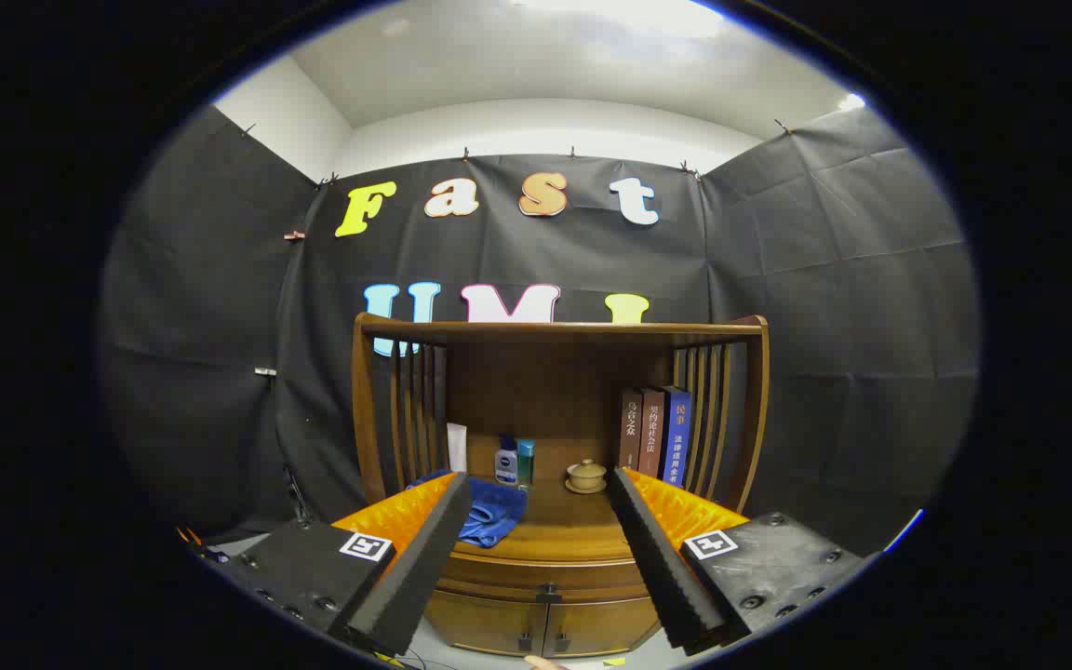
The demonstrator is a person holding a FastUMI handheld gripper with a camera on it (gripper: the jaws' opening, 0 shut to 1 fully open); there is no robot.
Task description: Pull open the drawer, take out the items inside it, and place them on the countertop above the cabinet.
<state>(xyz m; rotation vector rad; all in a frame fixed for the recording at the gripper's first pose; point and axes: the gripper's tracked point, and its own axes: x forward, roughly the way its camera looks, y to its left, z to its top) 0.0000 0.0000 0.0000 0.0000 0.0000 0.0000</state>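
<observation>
A brown wooden cabinet (545, 605) stands ahead of me, its drawer (550, 575) closed under the countertop (559, 521), with a small dark knob (548, 589) at the drawer's middle. My gripper (541, 489) is held open in the air in front of the cabinet, above drawer height. Its two black foam-padded fingers (424, 568) frame the countertop between them and hold nothing. What lies inside the drawer is hidden.
On the countertop lie a blue cloth (491, 514), two small bottles (513, 462), a lidded tan cup on a saucer (585, 476) and three upright books (655, 435). Slatted wooden sides and a top shelf (559, 328) enclose it. Two lower cabinet doors (536, 628) sit below.
</observation>
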